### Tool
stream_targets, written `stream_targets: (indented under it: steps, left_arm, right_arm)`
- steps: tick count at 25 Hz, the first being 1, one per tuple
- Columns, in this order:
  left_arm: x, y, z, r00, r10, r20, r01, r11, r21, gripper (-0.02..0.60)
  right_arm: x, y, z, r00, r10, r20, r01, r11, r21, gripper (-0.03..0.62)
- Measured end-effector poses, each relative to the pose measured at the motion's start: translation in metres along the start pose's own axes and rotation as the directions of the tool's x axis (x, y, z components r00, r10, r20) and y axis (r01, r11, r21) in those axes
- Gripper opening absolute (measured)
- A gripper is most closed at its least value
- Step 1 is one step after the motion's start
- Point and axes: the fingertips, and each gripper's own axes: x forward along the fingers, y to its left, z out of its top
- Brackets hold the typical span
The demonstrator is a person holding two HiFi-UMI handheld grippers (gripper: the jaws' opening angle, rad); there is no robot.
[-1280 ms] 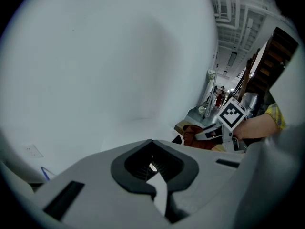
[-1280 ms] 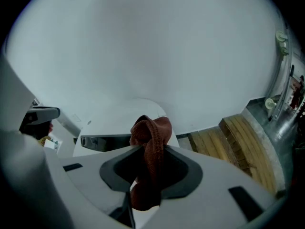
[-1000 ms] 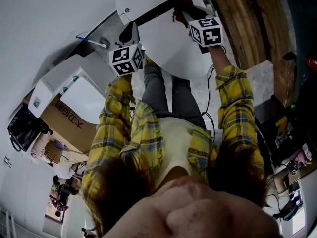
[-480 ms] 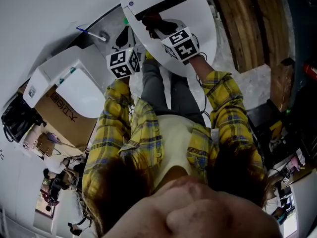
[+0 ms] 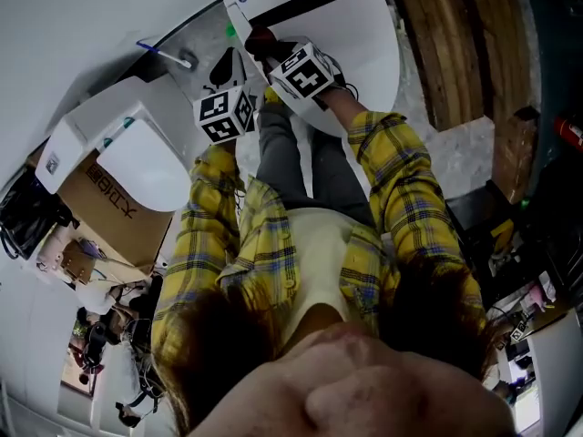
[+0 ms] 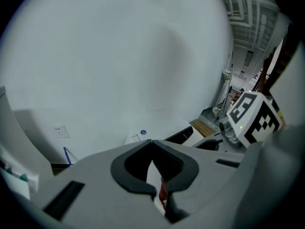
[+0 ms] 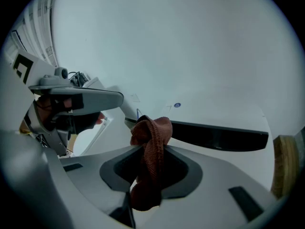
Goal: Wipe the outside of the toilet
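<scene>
Right gripper [image 7: 148,147] clamps the cloth [image 7: 153,128]; left gripper [image 6: 152,144] is closed and empty beside it. The toilet [image 7: 209,116] lies just beyond. Press the cloth flat, then sweep overlapping strokes toward its edges.

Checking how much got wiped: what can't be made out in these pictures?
Cloth against toilet: head view, the right gripper covers the contact; its own view shows cloth only in shut jaws.
Toilet's lower outside: head view, hidden by the lid and the sleeves.
Blue mark on toilet: right gripper view, too small to read.
Red bit under the left gripper, jaws shut: left gripper view, mostly hidden.
</scene>
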Motion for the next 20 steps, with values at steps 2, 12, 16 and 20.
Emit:
stream_targets:
  steps: [2,12,16,20]
  left_arm:
    - [0.001,0.000,0.001,1.000,-0.001,-0.001,0.001,1.000,0.000,0.009]
    - [0.012,-0.023,0.000,0.999,-0.048,-0.023,0.048,0.998,0.030,0.009]
    - [0.020,-0.039,-0.005,0.997,-0.073,-0.039,0.075,0.996,0.047,0.009]
    - [0.025,-0.054,-0.009,0.994,-0.097,-0.055,0.100,0.993,0.061,0.009]
  right_arm:
    - [0.002,-0.010,-0.007,1.000,-0.021,-0.013,0.022,1.000,0.005,0.124]
    - [-0.019,-0.085,-0.043,0.985,-0.159,-0.064,0.164,0.984,0.075,0.123]
    - [-0.034,-0.112,-0.052,0.978,-0.199,-0.062,0.204,0.974,0.093,0.124]
    - [-0.049,-0.142,-0.064,0.970,-0.235,-0.061,0.241,0.962,0.129,0.124]
